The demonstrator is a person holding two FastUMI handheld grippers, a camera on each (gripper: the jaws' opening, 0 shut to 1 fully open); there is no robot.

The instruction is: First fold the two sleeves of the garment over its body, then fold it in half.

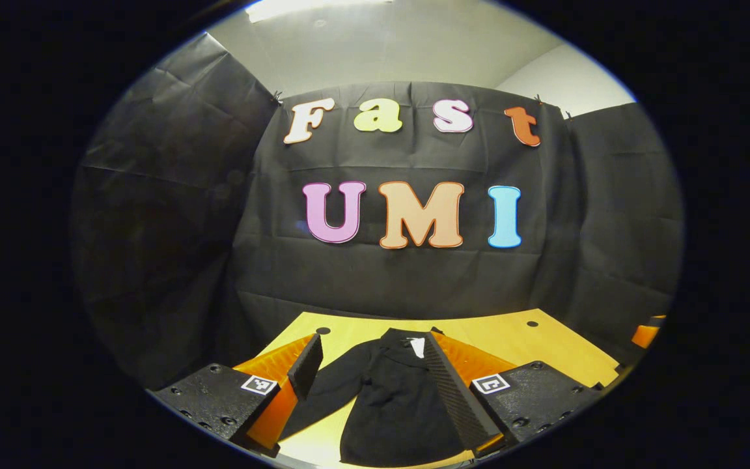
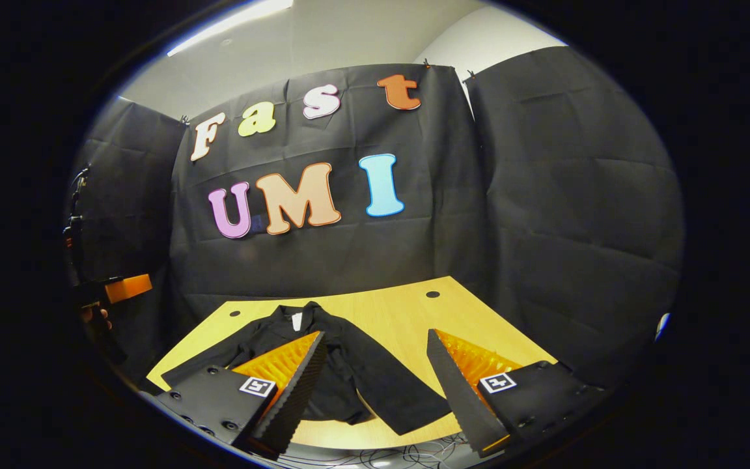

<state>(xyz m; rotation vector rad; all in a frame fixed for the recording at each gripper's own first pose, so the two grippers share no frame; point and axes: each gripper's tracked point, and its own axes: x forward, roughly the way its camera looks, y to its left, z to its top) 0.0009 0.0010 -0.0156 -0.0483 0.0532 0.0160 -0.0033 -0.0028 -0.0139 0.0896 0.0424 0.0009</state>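
Nearest, my left gripper (image 1: 375, 374) and right gripper (image 2: 375, 374) both hover spread, pinching nothing. Beyond, the black garment (image 2: 336, 365) lies flat on the wooden table (image 2: 401, 312), sleeves unfolded; dark limp cloth could make me snag two layers.

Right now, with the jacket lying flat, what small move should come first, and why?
Probably lower the right gripper toward the near sleeve. The black jacket lies spread on the table with both sleeves out and unfolded, and both grippers look open and hold nothing, so a sleeve has to be grasped first.
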